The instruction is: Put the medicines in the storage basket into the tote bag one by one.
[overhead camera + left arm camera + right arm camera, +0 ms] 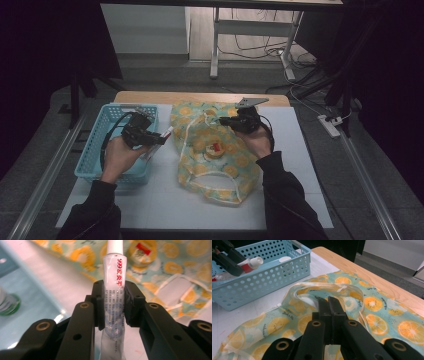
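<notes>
High view shows my left gripper [161, 136] with its fingers clamped on a white ointment tube [166, 133], just right of the blue basket [95, 150]; further right of the basket, my right gripper [223, 121] pinches the fruit-print bag [235, 165], fingers fully closed.

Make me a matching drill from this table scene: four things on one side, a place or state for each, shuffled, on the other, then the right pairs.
Things:
1. ointment tube
2. blue basket
3. fruit-print bag
4. small round tin

Places or states:
A. lies spread over the middle of the table
B. rests on top of the printed fabric
C. stands at the table's left side
D. is clamped between the left tool's jaws

Pairs: 1-D, 2-C, 3-A, 4-B
</notes>
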Motion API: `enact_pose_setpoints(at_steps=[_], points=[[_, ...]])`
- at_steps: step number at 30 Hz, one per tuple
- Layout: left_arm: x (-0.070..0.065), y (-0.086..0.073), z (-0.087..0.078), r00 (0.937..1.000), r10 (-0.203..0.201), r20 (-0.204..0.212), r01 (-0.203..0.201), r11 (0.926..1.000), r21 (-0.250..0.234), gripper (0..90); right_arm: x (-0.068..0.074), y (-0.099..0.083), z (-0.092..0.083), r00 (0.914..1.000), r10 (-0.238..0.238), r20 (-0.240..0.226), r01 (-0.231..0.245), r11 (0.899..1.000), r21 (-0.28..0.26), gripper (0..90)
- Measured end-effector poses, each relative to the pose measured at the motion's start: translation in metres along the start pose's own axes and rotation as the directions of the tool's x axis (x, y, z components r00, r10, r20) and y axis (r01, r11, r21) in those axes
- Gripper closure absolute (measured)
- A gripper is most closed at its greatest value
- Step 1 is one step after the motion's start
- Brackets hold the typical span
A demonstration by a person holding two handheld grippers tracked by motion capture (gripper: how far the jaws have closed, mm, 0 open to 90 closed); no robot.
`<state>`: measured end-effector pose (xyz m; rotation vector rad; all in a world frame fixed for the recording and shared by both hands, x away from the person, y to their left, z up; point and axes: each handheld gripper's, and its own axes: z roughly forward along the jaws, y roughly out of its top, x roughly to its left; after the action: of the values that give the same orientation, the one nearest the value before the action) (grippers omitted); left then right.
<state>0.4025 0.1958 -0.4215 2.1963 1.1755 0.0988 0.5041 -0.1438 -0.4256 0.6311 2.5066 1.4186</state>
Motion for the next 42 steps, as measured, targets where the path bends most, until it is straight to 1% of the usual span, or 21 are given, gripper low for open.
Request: enact_pose_setpoints(at_steps=[2,4,7,10,16,20,22,25,28,31,37,42], points=[[-0.007,0.003,0.003,0.9997,0.024,0.003,-0.024,0.9997,0.0,72.7,0.0,0.0,0.0,1.0,0.0,0.002,0.0,1.0,0.002,90.0],[-0.014,0.005,0.007,0.9991,0.038,0.017,-0.038,0.9993,-0.005,72.7,0.0,0.0,-0.001,1.0,0.001,0.002,-0.001,1.0,-0.002,90.0],[-0.022,0.01,0.013,0.9975,0.064,0.029,-0.064,0.9979,0.005,72.7,0.0,0.0,0.0,1.0,0.0,0.001,0.0,1.0,0.001,90.0],[-0.027,0.015,0.018,0.996,0.076,0.047,-0.076,0.9971,0.002,72.7,0.0,0.0,0.0,1.0,0.002,0.002,-0.002,1.0,0.003,90.0],[-0.038,0.025,0.032,0.9923,0.105,0.067,-0.106,0.9943,0.014,72.7,0.0,0.001,-0.002,1.0,-0.001,0.003,0.001,1.0,-0.008,90.0],[-0.046,0.031,0.041,0.9899,0.115,0.082,-0.117,0.9931,0.012,72.7,0.0,0.0,-0.001,1.0,0.0,0.005,0.0,1.0,-0.007,90.0],[-0.05,0.035,0.046,0.9885,0.123,0.088,-0.125,0.992,0.018,72.7,0.0,0.0,-0.002,1.0,0.0,0.004,0.0,1.0,-0.007,90.0],[-0.055,0.041,0.054,0.9876,0.133,0.084,-0.136,0.9903,0.03,72.7,0.0,0.001,-0.003,1.0,0.0,0.005,0.0,1.0,-0.01,90.0],[-0.058,0.046,0.062,0.9868,0.13,0.097,-0.133,0.9907,0.028,72.7,-0.001,0.001,-0.003,1.0,0.001,0.007,-0.001,1.0,-0.012,90.0],[-0.061,0.049,0.071,0.9858,0.139,0.095,-0.142,0.9895,0.026,72.7,-0.001,0.001,-0.003,1.0,0.001,0.007,-0.001,1.0,-0.012,90.0],[-0.062,0.058,0.084,0.987,0.131,0.093,-0.135,0.9905,0.03,72.7,-0.001,0.001,-0.003,1.0,0.001,0.007,-0.001,1.0,-0.015,90.0],[-0.064,0.065,0.093,0.9883,0.129,0.082,-0.131,0.9912,0.02,72.6,-0.001,0.001,-0.002,1.0,0.002,0.007,-0.002,1.0,-0.011,90.0]])
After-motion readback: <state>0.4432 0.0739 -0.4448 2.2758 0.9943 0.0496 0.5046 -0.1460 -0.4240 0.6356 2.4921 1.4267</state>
